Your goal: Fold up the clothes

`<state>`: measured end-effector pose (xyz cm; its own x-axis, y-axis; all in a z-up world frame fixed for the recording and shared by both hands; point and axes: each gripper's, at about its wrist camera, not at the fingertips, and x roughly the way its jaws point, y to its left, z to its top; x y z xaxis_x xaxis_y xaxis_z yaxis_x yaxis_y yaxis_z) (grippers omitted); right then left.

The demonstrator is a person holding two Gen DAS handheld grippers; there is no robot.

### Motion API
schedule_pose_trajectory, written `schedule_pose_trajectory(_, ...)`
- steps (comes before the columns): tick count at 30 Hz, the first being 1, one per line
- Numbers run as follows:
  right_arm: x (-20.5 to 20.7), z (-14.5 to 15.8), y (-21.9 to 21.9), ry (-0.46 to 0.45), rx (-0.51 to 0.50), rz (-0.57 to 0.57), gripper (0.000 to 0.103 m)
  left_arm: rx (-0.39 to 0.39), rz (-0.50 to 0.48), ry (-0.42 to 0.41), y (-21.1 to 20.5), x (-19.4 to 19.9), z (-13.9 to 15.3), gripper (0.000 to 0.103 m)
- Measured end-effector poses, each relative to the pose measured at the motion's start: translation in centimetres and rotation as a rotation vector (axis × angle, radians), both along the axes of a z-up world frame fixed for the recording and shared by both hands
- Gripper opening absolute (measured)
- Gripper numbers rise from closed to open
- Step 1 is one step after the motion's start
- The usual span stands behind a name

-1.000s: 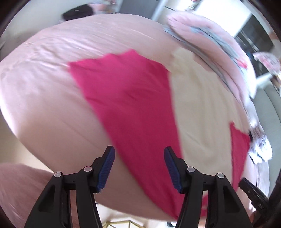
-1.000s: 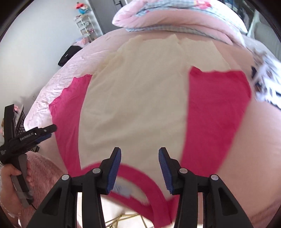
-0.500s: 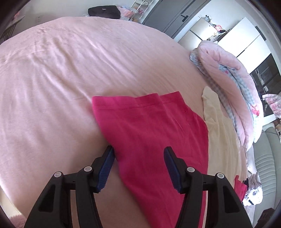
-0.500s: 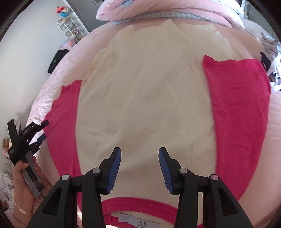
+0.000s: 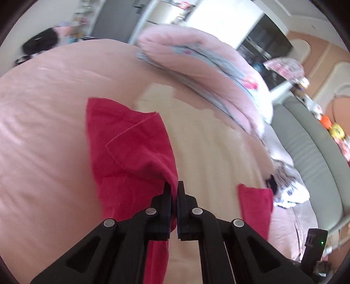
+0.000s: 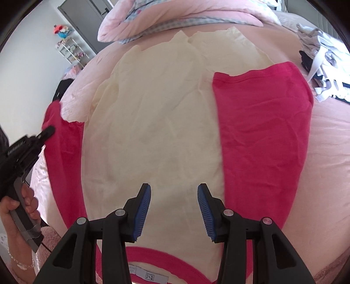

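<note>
I'm pinching the left sleeve (image 5: 131,153) of the cream-and-pink shirt (image 6: 157,122) in my left gripper (image 5: 174,192), lifting it inward off the bed (image 5: 43,109). My right gripper (image 6: 174,209) is hovering spread and empty; right sleeve (image 6: 262,122) and body folds not yet done.

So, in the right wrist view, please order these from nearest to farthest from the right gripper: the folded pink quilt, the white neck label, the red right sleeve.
1. White neck label: just below the right gripper, under its fingers.
2. Red right sleeve: ahead, on the right side.
3. Folded pink quilt: at the far end of the bed, top of the view.
</note>
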<state>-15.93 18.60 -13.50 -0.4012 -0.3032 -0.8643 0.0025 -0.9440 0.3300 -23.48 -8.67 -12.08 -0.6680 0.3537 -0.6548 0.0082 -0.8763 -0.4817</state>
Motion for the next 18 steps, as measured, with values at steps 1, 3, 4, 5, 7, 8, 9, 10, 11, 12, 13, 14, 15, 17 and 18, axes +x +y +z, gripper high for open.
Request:
schedule_pose_trajectory(1,0.1,0.0,0.5,0.001,-0.005,-0.010,0.045,0.004,-0.034,-0.005,1.6,-1.2,-0.3,0.002)
schedule_pose_trajectory(3,0.2,0.0,1.6,0.002,-0.015,-0.031,0.045,0.013,-0.082,-0.025,4.5,-3.7,-1.4,0.003)
schedule_pose_trajectory(4,0.2,0.0,2.2,0.002,-0.020,-0.040,0.045,0.031,-0.099,-0.053,5.5,-5.0,-2.5,0.004)
schedule_pose_trajectory(5,0.2,-0.1,2.6,-0.003,-0.021,-0.046,0.045,0.058,-0.120,-0.090,6.4,-6.1,-3.7,0.008)
schedule_pose_trajectory(7,0.1,-0.4,3.3,-0.011,-0.014,-0.057,0.045,0.120,-0.181,-0.229,7.8,-7.6,-6.6,0.020)
schedule_pose_trajectory(8,0.1,-0.5,3.7,-0.016,-0.010,-0.061,0.045,0.146,-0.200,-0.256,8.0,-7.9,-7.0,0.023)
schedule_pose_trajectory(9,0.1,-0.7,3.9,-0.020,-0.010,-0.062,0.045,0.159,-0.205,-0.237,7.9,-7.4,-6.6,0.025)
schedule_pose_trajectory(10,0.1,-0.8,4.2,-0.022,-0.012,-0.061,0.045,0.161,-0.203,-0.191,7.4,-6.5,-5.7,0.029)
schedule_pose_trajectory(11,0.1,-0.9,4.4,-0.021,-0.019,-0.055,0.045,0.156,-0.203,-0.146,6.8,-5.5,-4.7,0.045)
schedule_pose_trajectory(12,-0.1,-1.0,4.4,-0.019,-0.031,-0.042,0.045,0.148,-0.204,-0.107,6.1,-4.3,-3.7,0.059)
schedule_pose_trajectory(13,-0.3,-1.1,4.4,-0.017,-0.042,-0.030,0.045,0.122,-0.204,-0.075,5.4,-2.9,-2.8,0.060)
schedule_pose_trajectory(14,-0.6,-1.1,4.1,-0.014,-0.050,-0.018,0.045,0.052,-0.199,-0.065,5.0,-1.6,-2.5,0.060)
schedule_pose_trajectory(15,-0.9,-1.1,3.6,-0.010,-0.058,-0.003,0.045,-0.039,-0.192,-0.069,4.8,-0.5,-2.3,0.059)
schedule_pose_trajectory(17,-1.5,-0.9,1.7,0.003,-0.069,0.046,0.045,-0.200,-0.192,-0.090,4.8,1.7,-2.6,0.052)
schedule_pose_trajectory(18,-1.8,-0.8,0.5,0.009,-0.071,0.074,0.045,-0.258,-0.206,-0.117,5.0,2.5,-3.2,0.044)
